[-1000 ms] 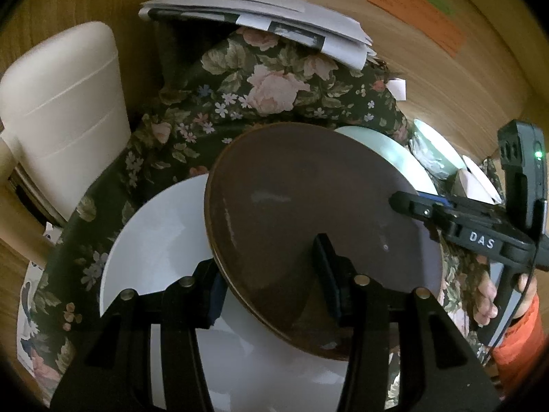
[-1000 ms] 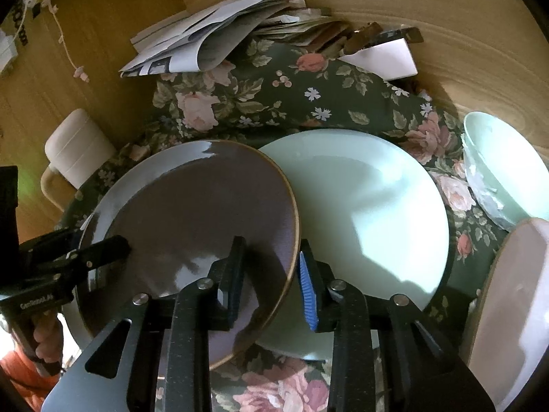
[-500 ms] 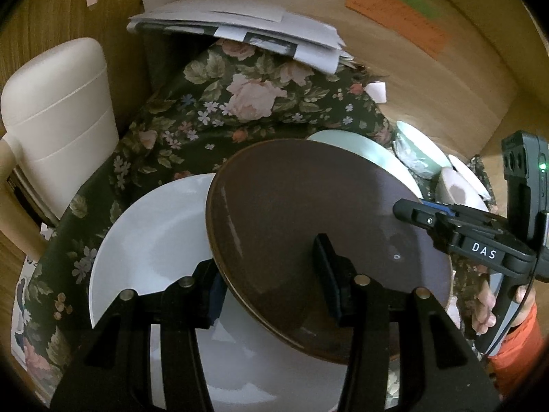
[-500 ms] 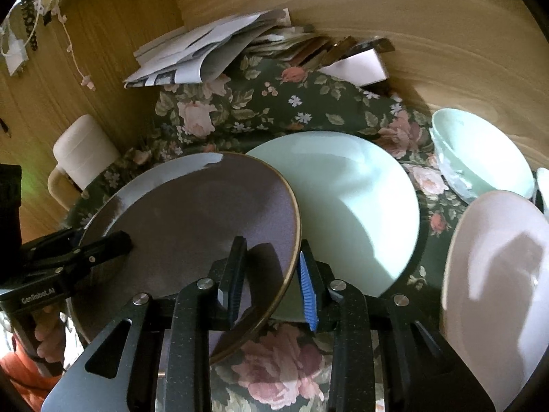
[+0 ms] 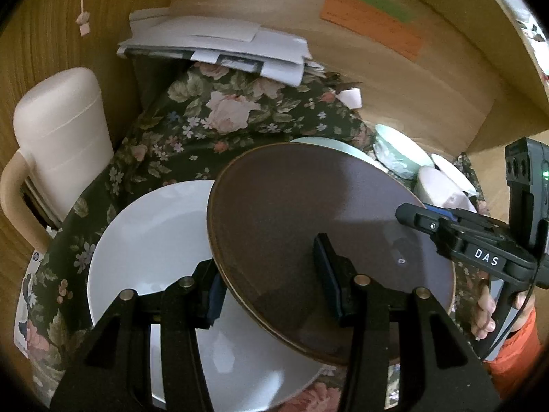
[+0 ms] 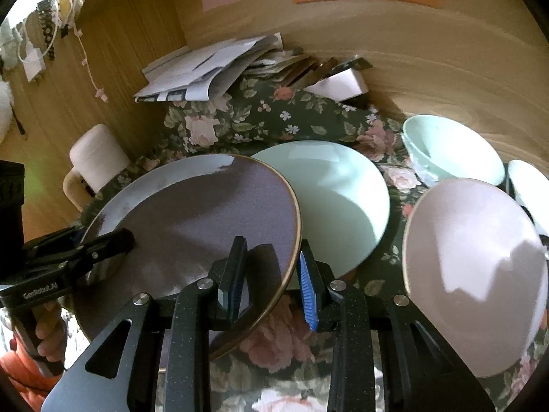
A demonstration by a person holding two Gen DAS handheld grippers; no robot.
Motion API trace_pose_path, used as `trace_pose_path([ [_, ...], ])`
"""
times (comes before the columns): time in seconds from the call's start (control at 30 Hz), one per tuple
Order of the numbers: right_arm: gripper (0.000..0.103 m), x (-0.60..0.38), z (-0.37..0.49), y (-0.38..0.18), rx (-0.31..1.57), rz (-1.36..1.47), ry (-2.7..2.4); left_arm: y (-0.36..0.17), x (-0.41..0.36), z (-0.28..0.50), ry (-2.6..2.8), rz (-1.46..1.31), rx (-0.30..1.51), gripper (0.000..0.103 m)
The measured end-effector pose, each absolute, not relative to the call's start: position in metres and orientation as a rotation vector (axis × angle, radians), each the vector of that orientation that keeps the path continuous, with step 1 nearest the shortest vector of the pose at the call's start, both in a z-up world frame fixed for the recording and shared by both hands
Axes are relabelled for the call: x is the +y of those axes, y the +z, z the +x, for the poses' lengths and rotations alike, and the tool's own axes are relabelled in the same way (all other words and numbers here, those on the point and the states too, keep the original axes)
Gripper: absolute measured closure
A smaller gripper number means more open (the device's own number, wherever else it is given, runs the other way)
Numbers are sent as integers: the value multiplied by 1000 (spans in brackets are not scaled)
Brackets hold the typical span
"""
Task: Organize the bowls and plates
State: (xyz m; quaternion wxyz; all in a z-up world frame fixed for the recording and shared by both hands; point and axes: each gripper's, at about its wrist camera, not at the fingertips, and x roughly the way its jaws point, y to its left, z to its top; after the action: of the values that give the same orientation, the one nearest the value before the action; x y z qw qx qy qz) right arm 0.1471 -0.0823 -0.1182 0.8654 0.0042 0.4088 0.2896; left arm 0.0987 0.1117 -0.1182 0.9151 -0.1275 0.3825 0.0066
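A brown plate (image 5: 308, 240) with a thin golden rim hangs tilted above the floral tablecloth. My left gripper (image 5: 271, 281) is shut on its near left rim, one finger above the plate and one beneath. My right gripper (image 6: 271, 274) is shut on the opposite rim of the same brown plate (image 6: 192, 233). A white plate (image 5: 151, 250) lies flat under the brown plate's left part. A pale green plate (image 6: 339, 202) lies on the cloth behind and to the right. Further right sit a pale pink bowl (image 6: 477, 267) and a mint green bowl (image 6: 453, 151).
A stack of papers (image 5: 219, 44) lies at the table's back edge against the wood wall. A cream chair (image 5: 61, 134) stands at the table's left. The floral tablecloth (image 5: 240, 116) is bare between papers and plates. A person's hand in an orange sleeve (image 5: 514, 343) holds the right gripper.
Both grippers have risen and drawn back with the brown plate between them. More of the white plate, the green plate and the pink bowl has come into view.
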Motion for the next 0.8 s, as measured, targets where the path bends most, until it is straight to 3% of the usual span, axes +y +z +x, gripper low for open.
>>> trace_pose_path([
  [0.8, 77, -130, 88, -93, 778, 47, 544, -94, 59, 57, -49, -217, 734, 55],
])
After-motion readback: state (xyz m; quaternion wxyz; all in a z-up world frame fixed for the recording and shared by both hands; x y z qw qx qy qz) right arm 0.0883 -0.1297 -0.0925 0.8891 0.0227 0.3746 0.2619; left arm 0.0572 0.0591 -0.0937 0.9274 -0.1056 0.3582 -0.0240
